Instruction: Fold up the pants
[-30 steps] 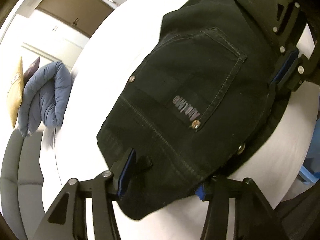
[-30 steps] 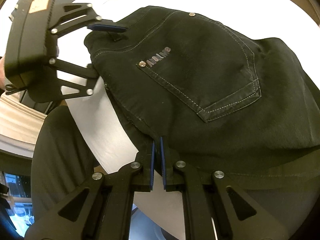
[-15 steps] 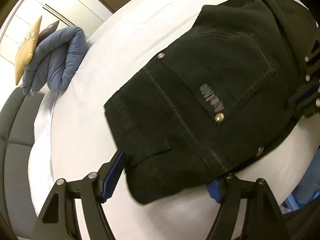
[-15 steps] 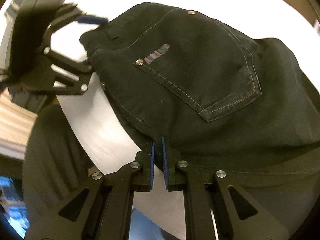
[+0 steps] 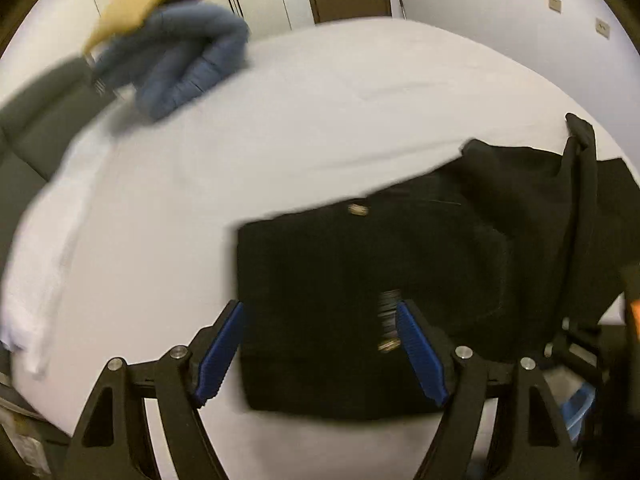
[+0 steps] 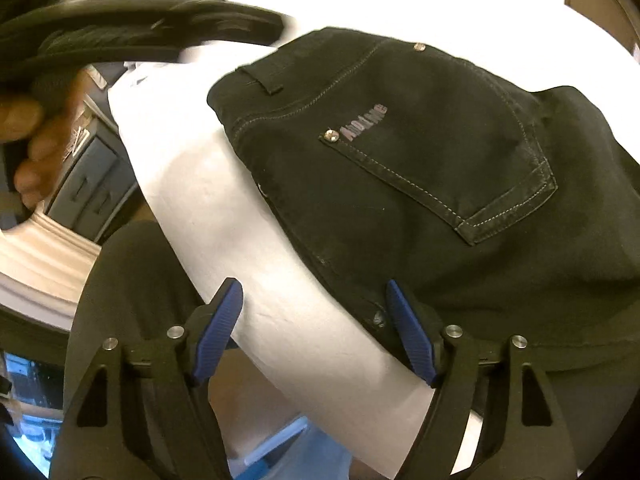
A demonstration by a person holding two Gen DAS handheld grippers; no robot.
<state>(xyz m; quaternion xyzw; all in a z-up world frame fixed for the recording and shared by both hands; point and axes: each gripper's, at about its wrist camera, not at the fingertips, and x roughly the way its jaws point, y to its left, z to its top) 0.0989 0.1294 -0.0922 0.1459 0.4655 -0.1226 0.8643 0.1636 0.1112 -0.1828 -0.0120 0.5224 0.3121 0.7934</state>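
Black pants [image 5: 340, 264] lie folded on the white bed [image 5: 280, 140], back pocket and waistband up. My left gripper [image 5: 320, 320] hovers open over the waistband end, its blue pads clear of the cloth; this view is blurred. In the right wrist view the pants [image 6: 420, 168] show a stitched pocket and a small logo. My right gripper [image 6: 313, 292] has its jaws opening wide at the near edge of the pants. Only bare sheet and the pants' rim lie between its fingers [image 6: 412, 336], and nothing is gripped. The left gripper [image 6: 140, 28] is a dark blur at upper left, in a hand [image 6: 28, 140].
A rolled blue quilt [image 5: 180, 64] and a yellow cushion [image 5: 132, 12] sit at the bed's far left. A grey padded seat [image 5: 36, 128] runs beside the bed. The person's dark-trousered leg [image 6: 132, 280] stands at the bed's [image 6: 224, 220] near edge, with drawers [image 6: 92, 176] behind.
My right gripper has let go of the pants' edge and sprung open. My left gripper has opened further, rolled and lifted off the waistband. The pants now lie flat on the bed.
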